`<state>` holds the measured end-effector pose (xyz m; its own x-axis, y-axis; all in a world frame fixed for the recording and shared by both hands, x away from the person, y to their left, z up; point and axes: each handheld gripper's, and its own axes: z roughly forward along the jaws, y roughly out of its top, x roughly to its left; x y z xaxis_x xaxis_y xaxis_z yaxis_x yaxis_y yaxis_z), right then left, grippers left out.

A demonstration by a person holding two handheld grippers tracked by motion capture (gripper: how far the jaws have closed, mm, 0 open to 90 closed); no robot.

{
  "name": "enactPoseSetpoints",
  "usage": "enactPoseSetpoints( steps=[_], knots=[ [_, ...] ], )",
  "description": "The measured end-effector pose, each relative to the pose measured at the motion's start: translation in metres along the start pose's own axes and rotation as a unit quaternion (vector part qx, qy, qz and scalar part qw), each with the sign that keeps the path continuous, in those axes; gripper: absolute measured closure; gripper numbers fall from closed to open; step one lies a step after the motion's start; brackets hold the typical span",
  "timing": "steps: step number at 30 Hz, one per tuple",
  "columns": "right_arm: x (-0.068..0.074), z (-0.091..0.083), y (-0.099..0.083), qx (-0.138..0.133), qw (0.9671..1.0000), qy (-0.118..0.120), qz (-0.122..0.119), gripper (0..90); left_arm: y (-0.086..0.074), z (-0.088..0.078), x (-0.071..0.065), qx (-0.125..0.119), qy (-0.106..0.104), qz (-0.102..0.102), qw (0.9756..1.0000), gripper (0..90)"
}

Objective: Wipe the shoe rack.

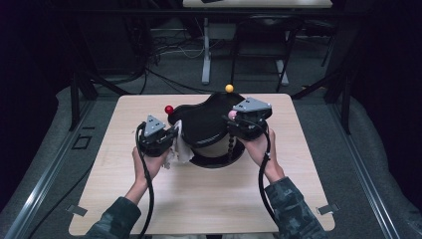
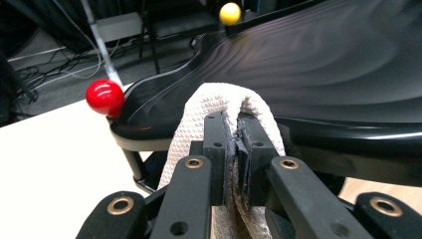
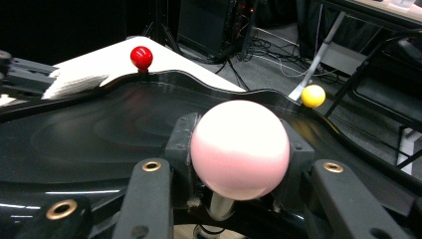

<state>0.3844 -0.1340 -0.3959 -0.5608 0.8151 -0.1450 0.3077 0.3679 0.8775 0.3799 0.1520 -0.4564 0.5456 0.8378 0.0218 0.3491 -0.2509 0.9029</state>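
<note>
A glossy black wavy-edged tray (image 1: 201, 122) stands raised on a stand in the middle of the table, with a red ball (image 1: 169, 109) and a yellow ball (image 1: 229, 88) at its rim. My left gripper (image 1: 174, 135) is shut on a folded white cloth (image 2: 224, 107) that rests against the tray's left rim (image 2: 298, 132). My right gripper (image 3: 234, 164) is shut on a pink ball (image 3: 240, 149) at the tray's right edge, near its rim (image 3: 149, 119). The red ball (image 2: 104, 96) (image 3: 141, 57) and yellow ball (image 2: 230, 13) (image 3: 313, 95) appear in both gripper views.
The light wooden table (image 1: 199, 194) has free surface toward the person. A black beaded stem (image 1: 230, 147) hangs below the right gripper. Cables and desk legs (image 1: 206, 50) stand on the floor beyond the far edge.
</note>
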Motion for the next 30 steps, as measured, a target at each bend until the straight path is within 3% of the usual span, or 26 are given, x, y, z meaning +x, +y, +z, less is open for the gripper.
enactPoseSetpoints(
  steps=[13,21,30],
  knots=[
    [0.0,0.0,0.0,0.0,1.0,0.001,0.0,59.8,-0.014,0.027,0.026,0.046,0.039,-0.015,0.9981,83.9],
    [0.0,0.0,0.0,-0.001,1.0,0.001,-0.001,59.9,-0.016,0.035,0.036,0.051,0.058,-0.023,0.9968,83.8],
    [0.0,0.0,0.0,-0.001,1.0,0.001,-0.001,59.9,-0.014,0.055,0.06,0.061,0.088,-0.035,0.9937,83.8]
  ],
)
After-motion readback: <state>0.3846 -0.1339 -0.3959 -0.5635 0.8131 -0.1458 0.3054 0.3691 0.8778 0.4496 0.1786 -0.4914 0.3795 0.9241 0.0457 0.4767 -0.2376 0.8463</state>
